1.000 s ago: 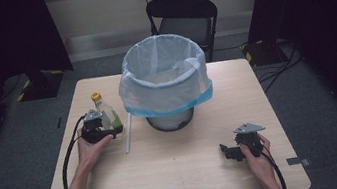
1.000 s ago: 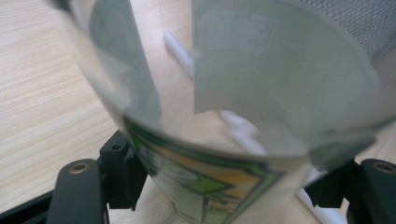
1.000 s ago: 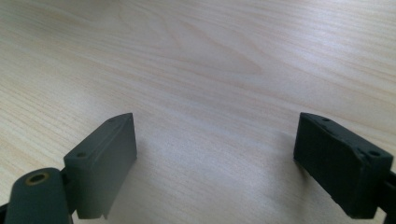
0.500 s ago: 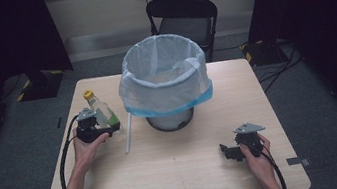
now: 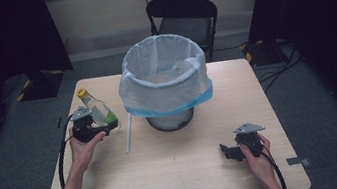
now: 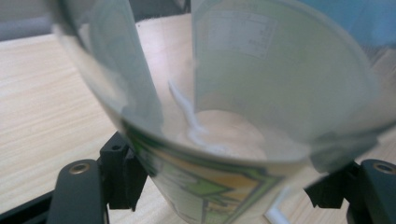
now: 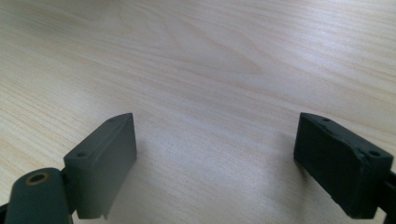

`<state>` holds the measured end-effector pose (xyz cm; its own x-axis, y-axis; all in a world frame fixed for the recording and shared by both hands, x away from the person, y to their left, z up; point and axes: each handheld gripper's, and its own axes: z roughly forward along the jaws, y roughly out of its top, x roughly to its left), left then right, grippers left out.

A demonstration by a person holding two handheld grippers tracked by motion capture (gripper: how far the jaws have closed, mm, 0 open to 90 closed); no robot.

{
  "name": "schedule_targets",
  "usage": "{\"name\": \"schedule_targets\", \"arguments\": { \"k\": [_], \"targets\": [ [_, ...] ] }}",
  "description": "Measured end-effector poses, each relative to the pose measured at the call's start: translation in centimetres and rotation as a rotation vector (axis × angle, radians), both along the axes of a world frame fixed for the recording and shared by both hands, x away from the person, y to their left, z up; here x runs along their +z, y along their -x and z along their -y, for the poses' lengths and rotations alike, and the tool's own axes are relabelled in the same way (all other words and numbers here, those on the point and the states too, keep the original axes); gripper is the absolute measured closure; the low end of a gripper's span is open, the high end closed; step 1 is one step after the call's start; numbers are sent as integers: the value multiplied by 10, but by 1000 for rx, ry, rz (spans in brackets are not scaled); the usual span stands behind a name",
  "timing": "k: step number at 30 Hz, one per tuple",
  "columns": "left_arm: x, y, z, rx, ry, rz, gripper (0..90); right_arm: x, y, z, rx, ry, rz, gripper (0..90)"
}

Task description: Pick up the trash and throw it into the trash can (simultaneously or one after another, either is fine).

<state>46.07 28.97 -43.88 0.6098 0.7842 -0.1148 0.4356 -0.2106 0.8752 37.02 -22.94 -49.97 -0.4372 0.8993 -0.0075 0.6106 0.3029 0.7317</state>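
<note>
The bottle [image 6: 243, 84] label's print is too blurred to read.

From my left gripper [image 5: 106, 129], the bottle [image 5: 97, 110] sits between its jaws, tilted up and away. The bin [image 5: 164, 82] stands to its right and slightly beyond, mid-table [image 5: 178, 174], with a straw [image 5: 128, 133] lying between them. My right gripper [image 5: 229, 152] rests well apart, nearer me. A chair [image 5: 184, 19] stands behind the bin.
</note>
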Motion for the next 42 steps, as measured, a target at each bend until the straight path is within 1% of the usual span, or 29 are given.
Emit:
{"name": "schedule_targets", "arguments": {
  "k": [1, 3, 5, 8, 9, 10, 11, 13, 14, 16, 18, 21, 22, 23, 24, 26, 27, 30, 32, 33, 34, 35, 36, 37, 38, 41, 42],
  "targets": [
    [2, 1, -1, 2, 10, 3, 279, 0, 0, 0, 1, 0, 1, 123],
    [3, 1, -2, -2, 13, 5, 279, 0, 0, 0, 0, 0, 0, 123],
    [6, 3, -2, -7, 5, 8, 279, 0, 0, 0, 1, 0, 1, 123],
    [7, 4, -3, -9, 4, 12, 279, 0, 0, 0, 0, 1, 1, 123],
    [9, 5, -3, -11, 10, 12, 279, 0, 0, 0, 0, 0, 0, 123],
    [11, 5, -2, -14, 7, 12, 279, 0, 0, 0, 0, 0, 0, 123],
    [16, 6, 0, -17, -4, 23, 279, 0, 0, 0, 0, 1, 0, 123],
    [22, 7, 3, -20, 3, 35, 279, 0, 0, 0, 0, 1, 1, 123],
    [22, 7, 3, -20, 3, 35, 279, 0, 0, 0, 0, 1, 1, 123],
    [31, 7, 7, -30, 14, 51, 279, 0, 0, 0, 1, 0, 0, 123],
    [36, 7, 10, -32, -1, 60, 279, 0, 0, 0, 0, 1, 1, 123],
    [40, 7, 11, -34, -4, 62, 279, 0, 0, 0, 1, 1, 2, 123],
    [43, 8, 10, -33, 2, 70, 279, 0, 0, 0, 0, -1, 0, 123],
    [43, 8, 10, -33, 2, 70, 279, 0, 0, 0, 0, -1, 0, 123],
    [44, 9, 10, -33, 12, 73, 279, 0, 0, 0, 0, 0, 1, 123],
    [46, 10, 9, -34, 16, 78, 279, 0, 0, 0, 1, 0, 1, 123],
    [48, 10, 8, -32, 4, 83, 279, 0, 0, 0, -1, 0, 0, 123],
    [57, 11, 6, -34, 15, 96, 279, 0, 0, 0, 0, 0, 0, 123],
    [59, 12, 6, -34, 21, 101, 279, 0, 0, 0, 0, 0, 0, 123],
    [65, 13, 5, -33, 11, 116, 279, 0, 0, 0, 0, 0, 0, 123],
    [65, 13, 5, -33, 11, 116, 279, 0, 0, 0, 0, 0, 0, 123],
    [70, 15, 6, -39, 12, 125, 279, 0, 0, 0, 0, 1, 1, 123],
    [70, 15, 6, -39, 12, 125, 279, 0, 0, 0, 0, 1, 1, 123],
    [75, 16, 7, -46, 5, 136, 279, 0, 0, 0, 0, 1, 1, 123],
    [75, 16, 7, -46, 5, 136, 279, 0, 0, 0, 0, 1, 1, 123],
    [84, 16, 7, -46, 1, 149, 279, 0, 0, 0, 0, 0, 0, 123],
    [84, 16, 7, -46, 1, 149, 279, 0, 0, 0, 0, 0, 0, 123]
  ]
}}
